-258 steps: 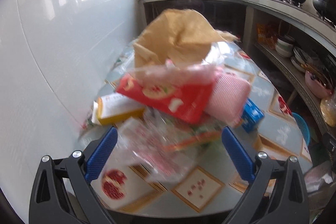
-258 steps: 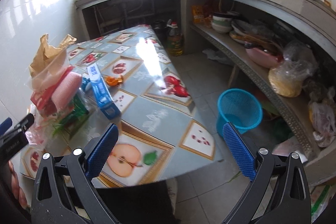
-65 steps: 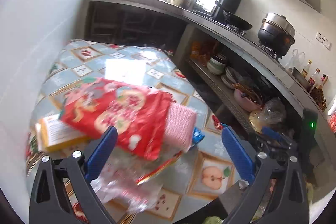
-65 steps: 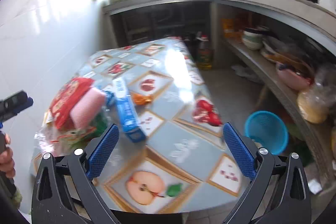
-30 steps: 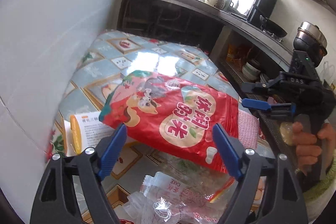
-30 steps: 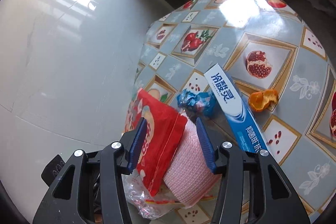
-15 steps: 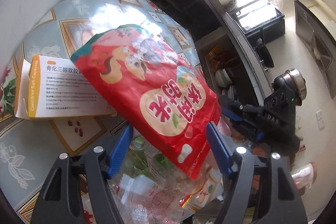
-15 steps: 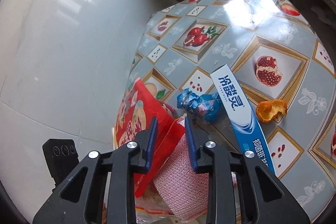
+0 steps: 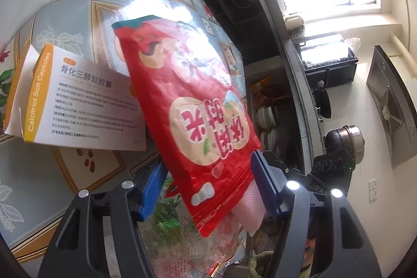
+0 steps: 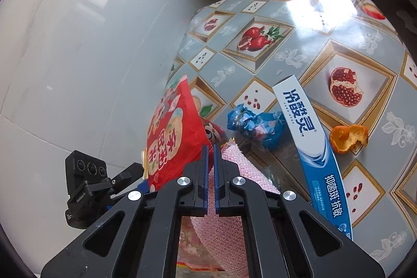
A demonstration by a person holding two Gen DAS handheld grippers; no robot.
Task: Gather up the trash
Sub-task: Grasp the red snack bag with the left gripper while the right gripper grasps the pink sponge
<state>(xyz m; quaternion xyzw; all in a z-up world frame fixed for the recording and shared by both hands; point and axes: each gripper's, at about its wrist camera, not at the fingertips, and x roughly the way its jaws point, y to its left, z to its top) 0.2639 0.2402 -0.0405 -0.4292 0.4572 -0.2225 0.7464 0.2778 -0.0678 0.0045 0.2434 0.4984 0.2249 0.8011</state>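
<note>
Left-wrist and right-wrist views of the trash pile on the table, which was covered with a fruit-patterned cloth. The landmark was the red snack bag, lying tilted on top of the pile.

Left gripper: its blue pads stood apart on either side of the bag's lower end. The jaws had just been closing, with the bag between them; whether the pads already pressed on it could not be told.

Right gripper: its jaws had just closed to a narrow slit at the bag's near corner. The view did not show clearly whether the bag's edge or anything else was pinched between the pads.

Beside and partly under the bag lay a white-and-orange capsule box. Beneath the bag sat a pink foam sheet and crumpled clear plastic wrappers.

Just beyond the bag in the right-wrist view lay a crumpled blue wrapper. Next to that wrapper, on the far side from the bag, was a blue-and-white toothpaste box. A piece of orange peel lay farther still from the bag.
</note>
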